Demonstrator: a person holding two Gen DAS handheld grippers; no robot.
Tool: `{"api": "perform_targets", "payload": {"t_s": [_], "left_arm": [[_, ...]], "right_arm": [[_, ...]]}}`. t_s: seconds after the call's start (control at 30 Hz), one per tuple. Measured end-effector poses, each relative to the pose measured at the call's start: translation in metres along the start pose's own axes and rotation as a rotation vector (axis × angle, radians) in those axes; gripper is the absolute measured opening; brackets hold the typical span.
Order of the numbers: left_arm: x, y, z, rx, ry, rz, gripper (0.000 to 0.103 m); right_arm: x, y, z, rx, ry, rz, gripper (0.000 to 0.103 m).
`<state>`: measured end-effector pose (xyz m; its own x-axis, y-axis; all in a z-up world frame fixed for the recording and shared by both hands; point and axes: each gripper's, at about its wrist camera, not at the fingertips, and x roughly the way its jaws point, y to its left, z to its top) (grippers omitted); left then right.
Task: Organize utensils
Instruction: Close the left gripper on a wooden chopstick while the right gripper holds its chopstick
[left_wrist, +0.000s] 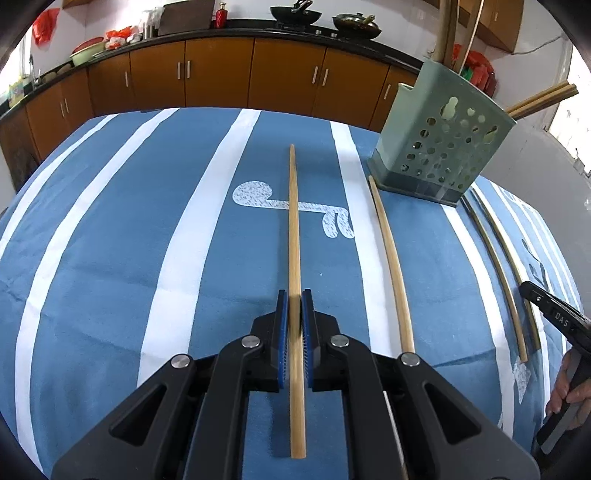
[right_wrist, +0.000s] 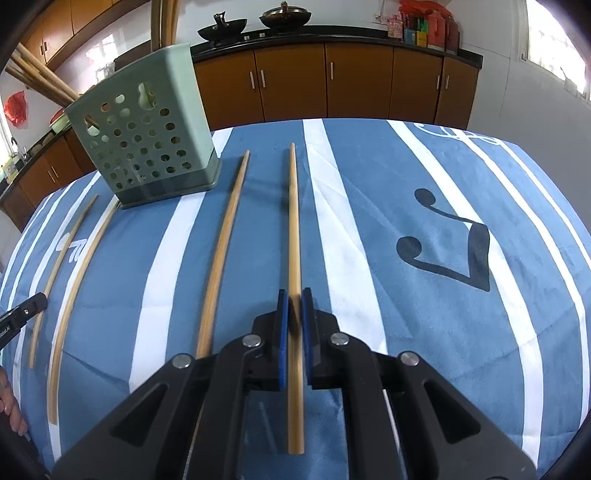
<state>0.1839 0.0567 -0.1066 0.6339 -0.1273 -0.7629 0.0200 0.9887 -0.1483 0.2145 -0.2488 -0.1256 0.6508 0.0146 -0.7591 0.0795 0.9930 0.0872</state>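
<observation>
Two chopsticks, one (left_wrist: 294, 236) in our left gripper (left_wrist: 294, 306) and one (right_wrist: 293, 229) in our right gripper (right_wrist: 294, 306), sit clamped between narrow fingers just in front of the green holder (left_wrist: 439, 147), light, stiff, slippery sticks best pinched near the thick end.

two close wrist views angled down over the striped cloth (left_wrist: 110, 258), both sharing the green holder (right_wrist: 147, 140)

White letters "DAS" stand on the black right gripper (left_wrist: 554, 317), right of the tongs; nothing else readable.
</observation>
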Motion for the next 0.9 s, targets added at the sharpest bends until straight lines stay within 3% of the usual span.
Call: {"api": "perform_targets", "payload": {"t_s": [0.9], "left_arm": [[-0.0005, 0.0022, -0.0024, -0.015, -0.013, -0.015, 0.009]], "right_arm": [[-0.0005, 0.0051, -0.003, -0.032, -0.012, -0.008, 0.017]]}}
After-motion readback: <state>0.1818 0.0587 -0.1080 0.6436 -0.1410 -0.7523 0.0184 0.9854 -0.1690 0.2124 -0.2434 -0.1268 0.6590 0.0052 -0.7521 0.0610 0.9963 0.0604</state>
